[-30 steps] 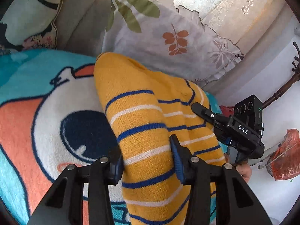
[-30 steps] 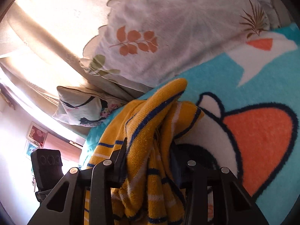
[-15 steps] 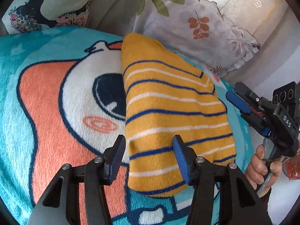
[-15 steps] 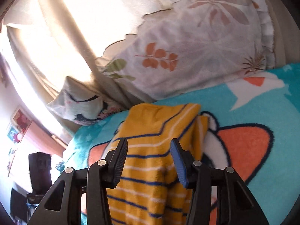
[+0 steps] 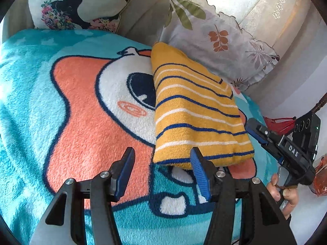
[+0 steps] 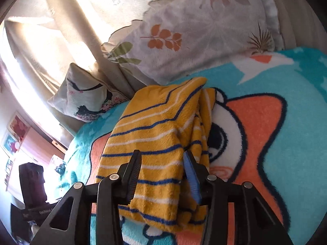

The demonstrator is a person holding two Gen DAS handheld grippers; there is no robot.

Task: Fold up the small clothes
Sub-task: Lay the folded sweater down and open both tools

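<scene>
A folded yellow knit garment with blue and white stripes (image 5: 194, 112) lies flat on a teal cartoon blanket (image 5: 61, 112). My left gripper (image 5: 163, 173) is open and empty, just short of the garment's near edge. In the right wrist view the same garment (image 6: 155, 134) lies folded with its layered edge on the right. My right gripper (image 6: 163, 175) is open, its fingers just above the garment's near part, holding nothing. The right gripper also shows in the left wrist view (image 5: 282, 145), beside the garment's right edge.
A leaf-print pillow (image 5: 220, 47) lies right behind the garment, and a floral cushion (image 5: 77, 6) at the back left. Curtains (image 6: 61, 30) hang behind the bed. The blanket (image 6: 286, 143) spreads wide around the garment. A red bag (image 5: 320, 179) sits off the bed's right edge.
Both grippers have let go of the garment and drawn back. The garment, lifted and bunched a second ago, now lies folded flat on the blanket.
</scene>
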